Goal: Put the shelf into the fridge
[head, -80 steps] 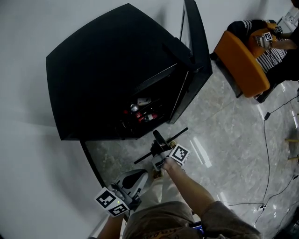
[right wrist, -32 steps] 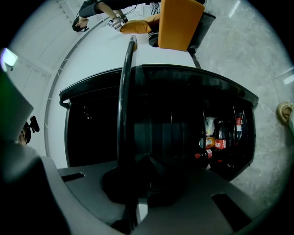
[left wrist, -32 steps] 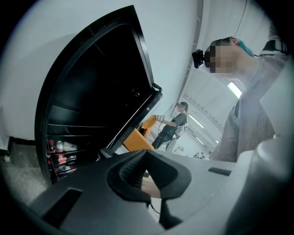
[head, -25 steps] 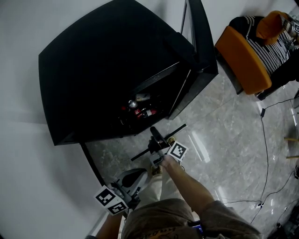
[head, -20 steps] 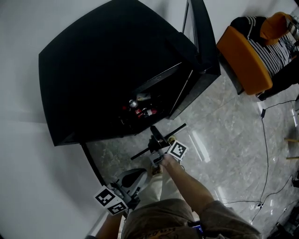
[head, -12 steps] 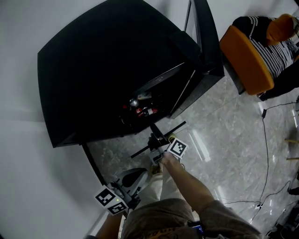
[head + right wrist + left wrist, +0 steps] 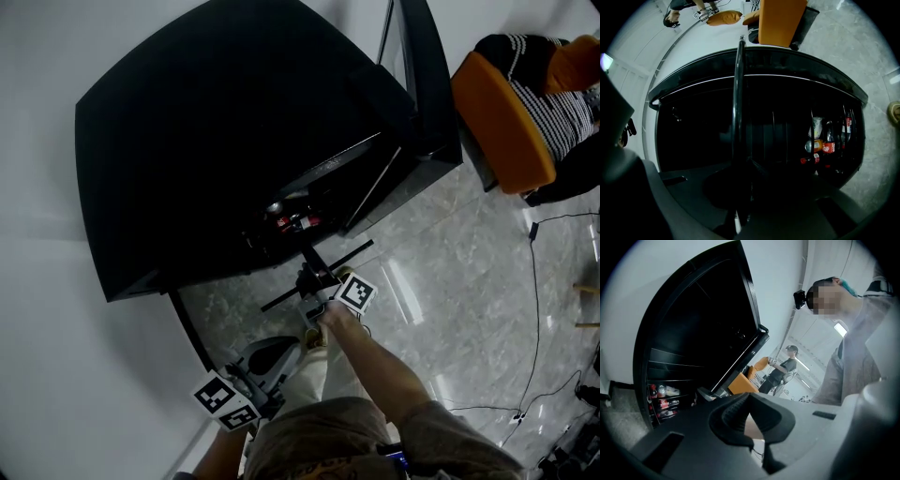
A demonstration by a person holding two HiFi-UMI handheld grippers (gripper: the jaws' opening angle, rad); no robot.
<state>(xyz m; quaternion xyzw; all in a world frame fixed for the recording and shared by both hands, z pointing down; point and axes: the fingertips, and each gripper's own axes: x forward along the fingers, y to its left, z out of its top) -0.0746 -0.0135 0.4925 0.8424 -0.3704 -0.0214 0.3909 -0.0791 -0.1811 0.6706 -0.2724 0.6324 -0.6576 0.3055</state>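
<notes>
Before the glossy black fridge (image 7: 206, 141), right gripper (image 7: 309, 277) jaws clamp the thin shelf (image 7: 356, 253); left gripper (image 7: 270, 356) closed.

Your fridge (image 7: 216, 131) is black all over, and so is the shelf (image 7: 352, 256) held by your right gripper (image 7: 309, 279), whose cube carries black-and-white square markers; your left gripper (image 7: 270, 358) is pale grey with black jaws and the same markers. Inside the fridge, the bottles (image 7: 828, 146) show red labels. The floor (image 7: 450, 272) is grey and veined like marble, the wall (image 7: 47, 328) is white, and the chair (image 7: 497, 122) is orange, with black-and-white striped cloth (image 7: 553, 94) beside it.
</notes>
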